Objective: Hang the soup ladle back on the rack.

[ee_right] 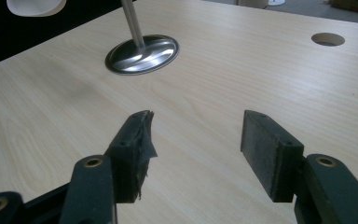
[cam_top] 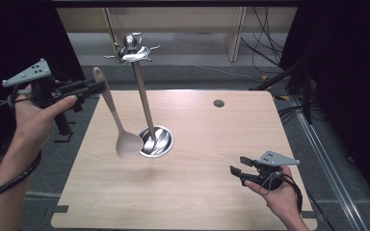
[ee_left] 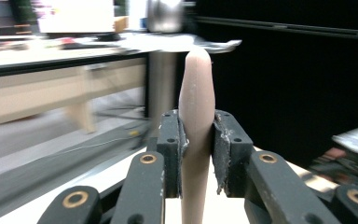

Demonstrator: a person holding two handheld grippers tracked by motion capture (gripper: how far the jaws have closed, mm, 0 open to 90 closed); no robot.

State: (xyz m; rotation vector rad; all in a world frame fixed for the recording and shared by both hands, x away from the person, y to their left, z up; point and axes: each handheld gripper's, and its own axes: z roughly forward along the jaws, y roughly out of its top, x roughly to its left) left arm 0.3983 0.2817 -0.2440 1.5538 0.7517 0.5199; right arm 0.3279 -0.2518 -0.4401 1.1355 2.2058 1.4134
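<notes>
The right gripper (cam_top: 237, 169) rests low on the table (cam_top: 212, 192), jaws spread, well apart from the metal stand (cam_top: 143, 96). Left of the stand, the raised left gripper (cam_top: 99, 87) pinches the wooden spoon (cam_top: 118, 125) near its handle's end, bowl hanging beside the stand's base. No writing is readable.

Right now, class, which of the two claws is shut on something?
The left claw, raised beside the table's left edge, is clamped on the wooden spoon handle. The right claw hangs open above the table, holding nothing.
</notes>
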